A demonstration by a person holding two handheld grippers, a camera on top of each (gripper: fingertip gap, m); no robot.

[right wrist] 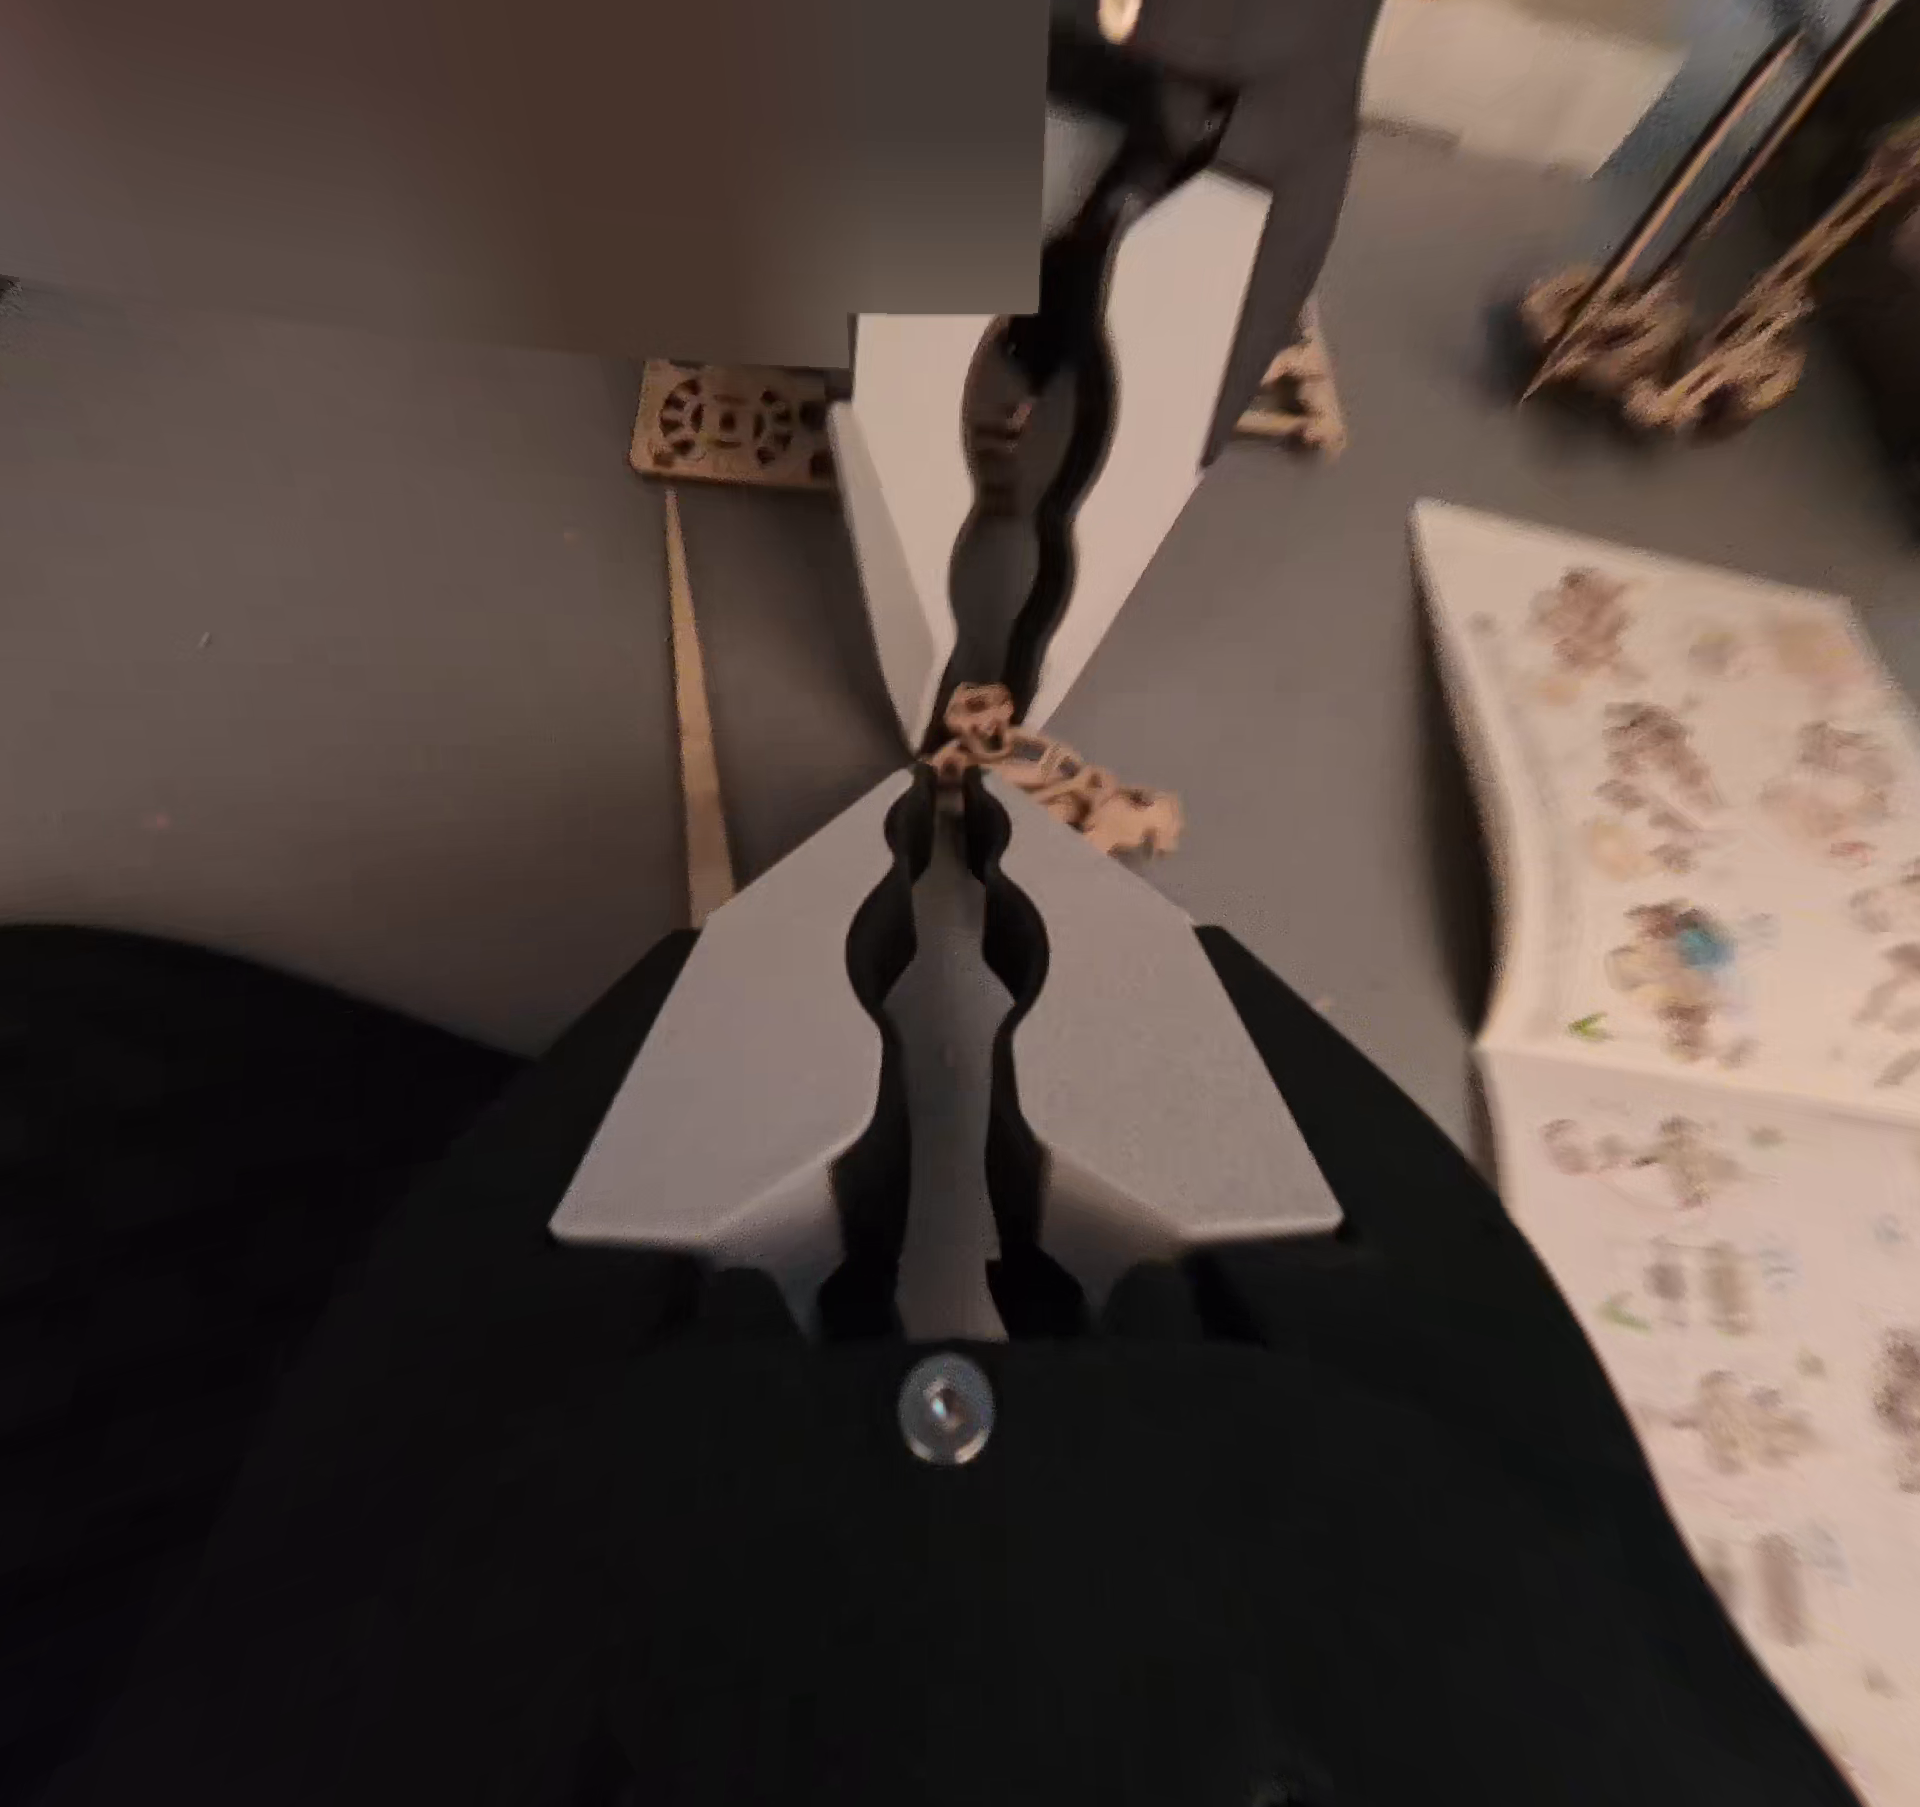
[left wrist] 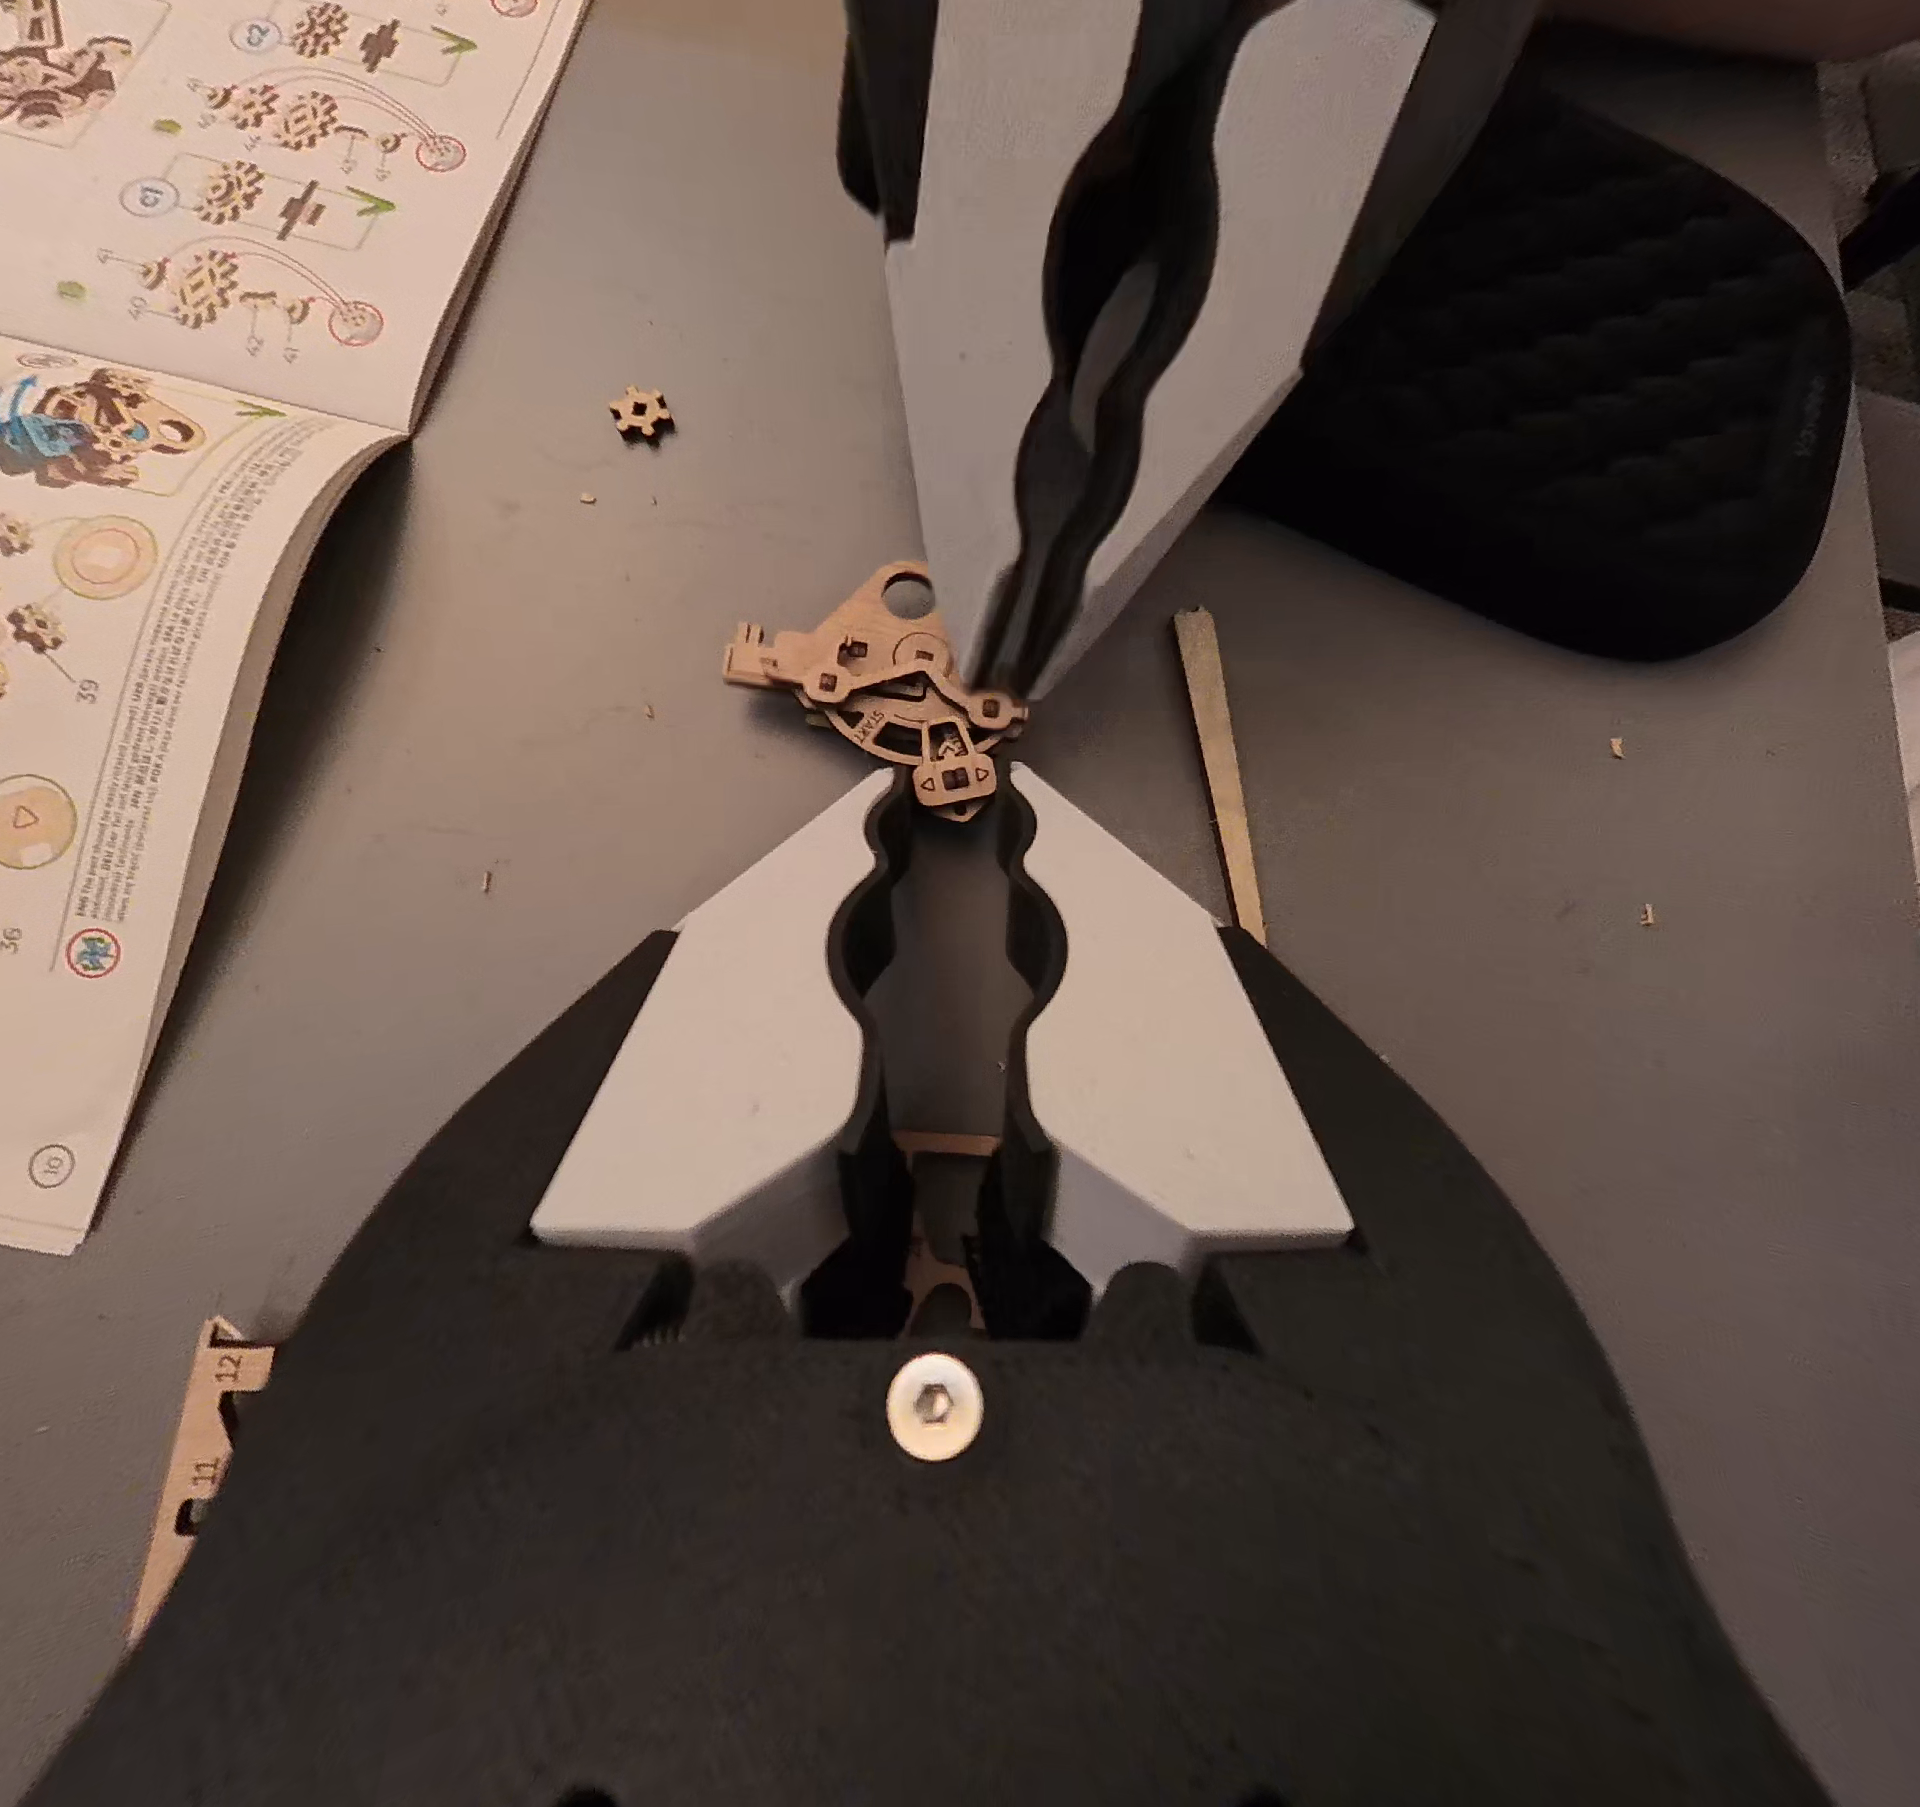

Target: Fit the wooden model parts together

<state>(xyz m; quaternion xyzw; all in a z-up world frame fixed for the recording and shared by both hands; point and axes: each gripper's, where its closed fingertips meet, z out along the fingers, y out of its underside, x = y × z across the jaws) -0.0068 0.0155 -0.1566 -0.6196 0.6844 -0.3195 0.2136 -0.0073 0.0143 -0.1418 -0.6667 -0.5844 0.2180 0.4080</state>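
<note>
The wooden model assembly [left wrist: 883,682] is held just above the counter [left wrist: 644,822], pinched at opposite ends by the left hand-held gripper [left wrist: 953,789] and the right hand-held gripper [left wrist: 997,692]. Uneven pressure could snap thin tabs or eject it toward the instruction booklet [left wrist: 208,407].

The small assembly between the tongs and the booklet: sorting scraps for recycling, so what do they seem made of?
The assembly looks like thin laser-cut plywood: pale tan faces, dark scorched edges, matte. The booklet looks like printed paper, matte off-white pages curving at the fold.
</note>
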